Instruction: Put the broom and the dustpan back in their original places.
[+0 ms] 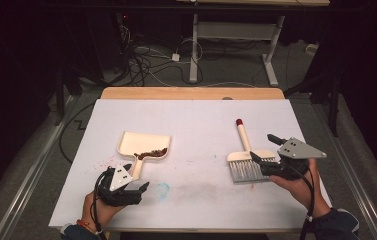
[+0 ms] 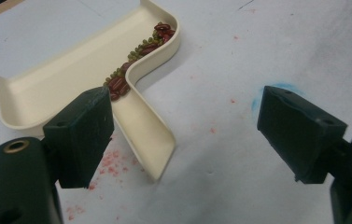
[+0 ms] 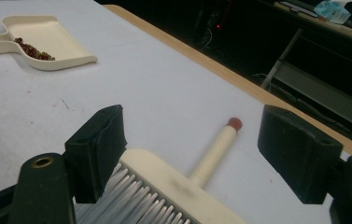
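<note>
Left gripper (image 1: pixel 126 187) held low at near left, jaws wide apart, nothing clamped | right gripper (image 1: pixel 265 150) at near right, tilted down, jaws spread wide, pads pressing nothing

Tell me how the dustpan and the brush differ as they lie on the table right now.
The dustpan lies on the left side of the table, by the left gripper; the brush lies on the right, by the right gripper. The dustpan holds a heap of red and green beans; the brush carries nothing. The dustpan's handle points toward the person; the brush's red-tipped handle points away. Both are cream plastic, and neither is gripped.
</note>
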A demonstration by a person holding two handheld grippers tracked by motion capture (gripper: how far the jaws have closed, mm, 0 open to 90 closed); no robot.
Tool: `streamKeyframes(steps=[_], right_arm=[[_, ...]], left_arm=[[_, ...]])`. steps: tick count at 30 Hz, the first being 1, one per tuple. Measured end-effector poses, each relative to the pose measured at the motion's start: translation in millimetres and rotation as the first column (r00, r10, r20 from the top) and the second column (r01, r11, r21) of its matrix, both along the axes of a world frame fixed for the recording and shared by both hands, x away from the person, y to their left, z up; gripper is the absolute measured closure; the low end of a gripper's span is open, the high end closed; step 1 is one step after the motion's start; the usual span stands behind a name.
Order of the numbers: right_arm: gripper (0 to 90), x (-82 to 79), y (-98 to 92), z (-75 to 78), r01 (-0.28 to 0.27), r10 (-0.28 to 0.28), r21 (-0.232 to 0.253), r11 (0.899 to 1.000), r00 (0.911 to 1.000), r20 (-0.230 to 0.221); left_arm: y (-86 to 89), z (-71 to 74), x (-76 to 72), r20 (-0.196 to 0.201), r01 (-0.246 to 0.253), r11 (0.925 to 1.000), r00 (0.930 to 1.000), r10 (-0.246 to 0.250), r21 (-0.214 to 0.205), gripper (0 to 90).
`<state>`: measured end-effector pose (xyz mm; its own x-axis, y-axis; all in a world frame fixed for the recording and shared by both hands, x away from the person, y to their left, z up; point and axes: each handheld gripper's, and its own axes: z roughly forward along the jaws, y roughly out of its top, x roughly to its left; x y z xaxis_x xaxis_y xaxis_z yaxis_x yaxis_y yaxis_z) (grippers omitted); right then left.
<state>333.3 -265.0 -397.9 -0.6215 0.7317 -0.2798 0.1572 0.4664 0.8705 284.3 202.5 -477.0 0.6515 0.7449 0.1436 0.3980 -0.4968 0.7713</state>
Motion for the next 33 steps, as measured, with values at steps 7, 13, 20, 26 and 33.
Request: streamKeyframes(steps=[7, 13, 20, 26, 33], right_arm=[[23.8, -4.1, -5.7, -9.6, 0.011, -0.011, -0.018, 1.000, 0.9999, 0.006], [23.7, -6.7, -9.4, -19.3, 0.005, -0.005, -0.031, 1.000, 1.0000, -0.007], [23.5, -13.8, -13.4, -33.9, 0.020, -0.021, -0.032, 0.999, 0.9992, -0.035], [21.5, -22.6, -16.2, -47.7, 0.036, -0.038, -0.043, 0.998, 0.9984, -0.042], [18.0, -30.3, -22.8, -63.2, 0.079, -0.081, -0.030, 0.996, 0.9917, -0.099]], left_arm=[[-0.1, 0.1, -0.2, 0.001, -0.003, 1.0000, 1.0000, 0.003, -0.001, 18.2], [0.1, 0.3, 0.0, 0.003, -0.006, 1.0000, 1.0000, 0.006, -0.001, 18.2], [-1.0, 0.9, 0.2, 0.008, -0.003, 1.0000, 1.0000, 0.003, -0.003, 18.2], [-0.4, 1.1, 1.7, 0.009, 0.005, 0.9998, 0.9999, -0.005, -0.017, 18.2], [1.6, 0.7, 1.9, 0.006, 0.005, 0.9993, 1.0000, -0.005, -0.038, 18.2]])
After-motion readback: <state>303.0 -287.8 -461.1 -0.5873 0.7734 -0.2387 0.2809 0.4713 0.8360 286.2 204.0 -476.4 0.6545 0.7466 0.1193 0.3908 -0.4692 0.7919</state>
